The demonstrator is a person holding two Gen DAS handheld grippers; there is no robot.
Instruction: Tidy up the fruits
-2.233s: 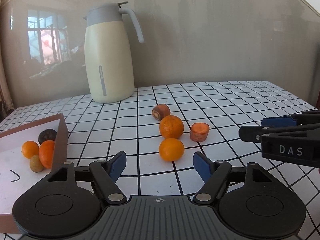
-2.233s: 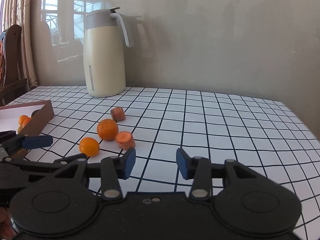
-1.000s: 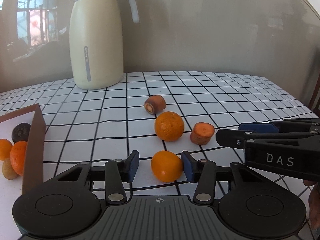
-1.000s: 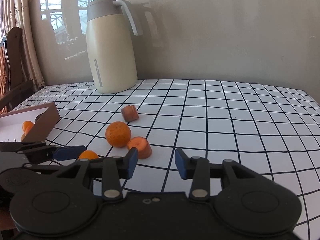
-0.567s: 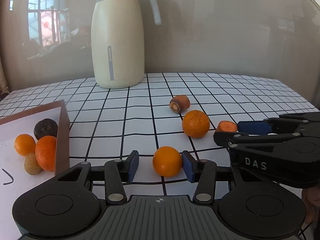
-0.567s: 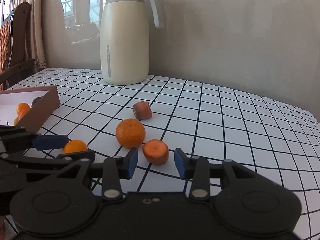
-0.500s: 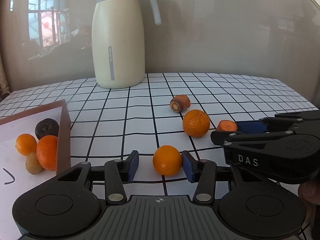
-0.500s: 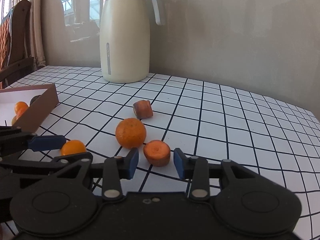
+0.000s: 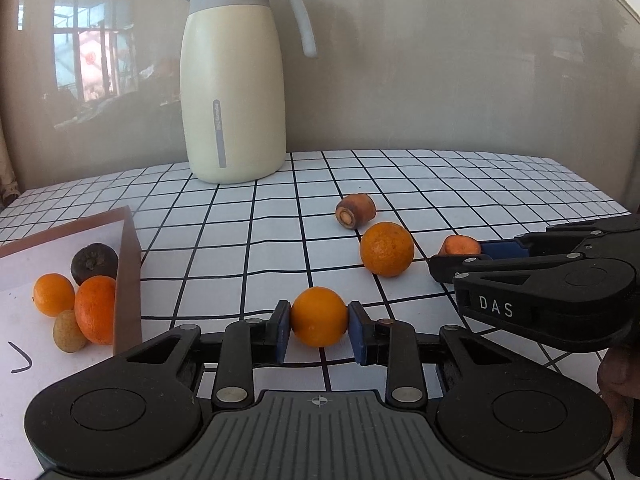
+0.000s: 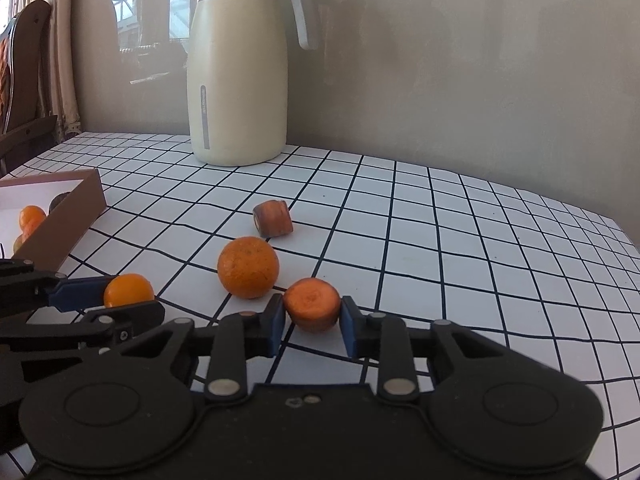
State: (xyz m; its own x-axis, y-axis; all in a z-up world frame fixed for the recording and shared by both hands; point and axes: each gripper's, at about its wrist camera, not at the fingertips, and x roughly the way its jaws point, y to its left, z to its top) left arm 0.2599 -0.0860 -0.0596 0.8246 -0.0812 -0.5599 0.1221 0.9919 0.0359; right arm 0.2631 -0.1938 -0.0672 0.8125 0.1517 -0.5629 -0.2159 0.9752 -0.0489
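Note:
My left gripper (image 9: pixel 319 330) is shut on a small orange (image 9: pixel 319 317) low over the checked table; the orange also shows in the right wrist view (image 10: pixel 129 290). My right gripper (image 10: pixel 312 322) is shut on a cut carrot piece (image 10: pixel 312 304), seen from the side in the left wrist view (image 9: pixel 461 245). A larger orange (image 9: pixel 387 249) lies between them on the table, also in the right wrist view (image 10: pixel 248 267). A second carrot stub (image 9: pixel 355 211) lies behind it. A brown box (image 9: pixel 127 276) at the left holds several fruits (image 9: pixel 94 308).
A cream thermos jug (image 9: pixel 234 76) stands at the back of the checked table (image 9: pixel 440 184), near the wall. The box's side wall (image 10: pixel 64 216) is at the left in the right wrist view. A chair (image 10: pixel 24 80) stands beyond the table's left edge.
Both grippers have closed: the left on the small orange, the right on the carrot piece. Both moved forward a little toward the fruit.

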